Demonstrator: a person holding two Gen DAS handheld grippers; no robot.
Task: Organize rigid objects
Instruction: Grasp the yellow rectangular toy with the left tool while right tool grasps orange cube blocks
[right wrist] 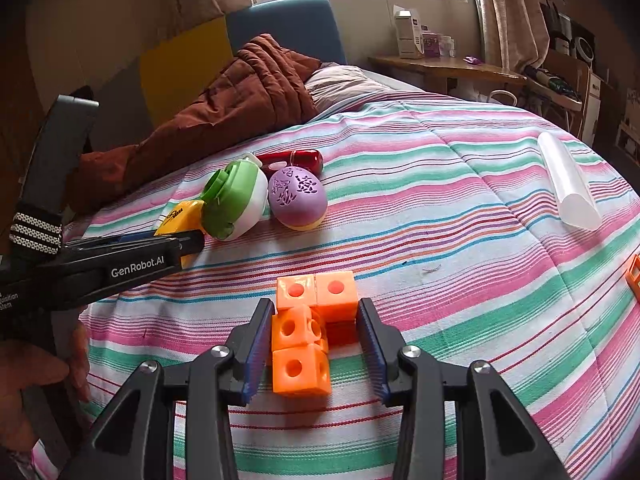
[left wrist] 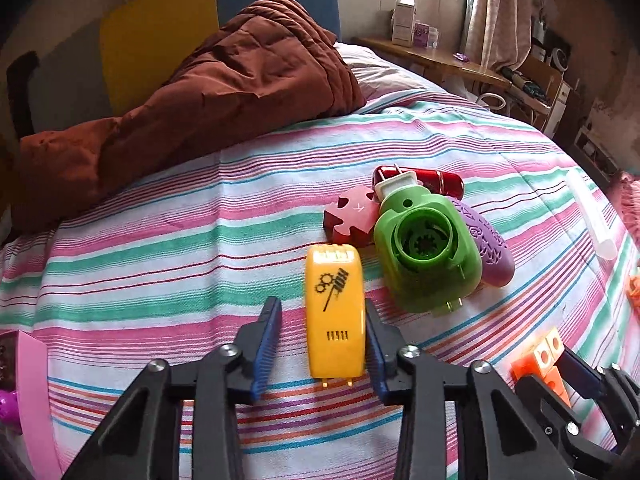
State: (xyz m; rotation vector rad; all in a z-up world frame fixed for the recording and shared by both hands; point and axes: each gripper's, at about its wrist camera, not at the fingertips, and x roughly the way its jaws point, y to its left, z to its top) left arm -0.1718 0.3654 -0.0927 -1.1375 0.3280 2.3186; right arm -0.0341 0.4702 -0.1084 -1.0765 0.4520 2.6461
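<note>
A yellow plastic piece [left wrist: 335, 312] with a black gear print lies on the striped bedspread between the fingers of my left gripper [left wrist: 322, 308]. The jaws are open; the right finger touches it and the left stands apart. Beyond it lie a green round device [left wrist: 426, 252], a red cross-shaped block [left wrist: 352, 216], a red cylinder [left wrist: 436, 182] and a purple egg-shaped case [left wrist: 490, 244]. My right gripper [right wrist: 316, 312] is open around a cluster of orange linking cubes [right wrist: 310, 328]; its left finger touches them. The cluster also shows in the left wrist view [left wrist: 542, 358].
A brown quilt [left wrist: 192, 100] is heaped at the bed's far side. A clear tube [right wrist: 568, 182] lies at the right. An orange piece [right wrist: 634, 272] sits at the right edge. A pink object [left wrist: 34, 392] is at the left. A wooden shelf [right wrist: 444, 66] stands beyond.
</note>
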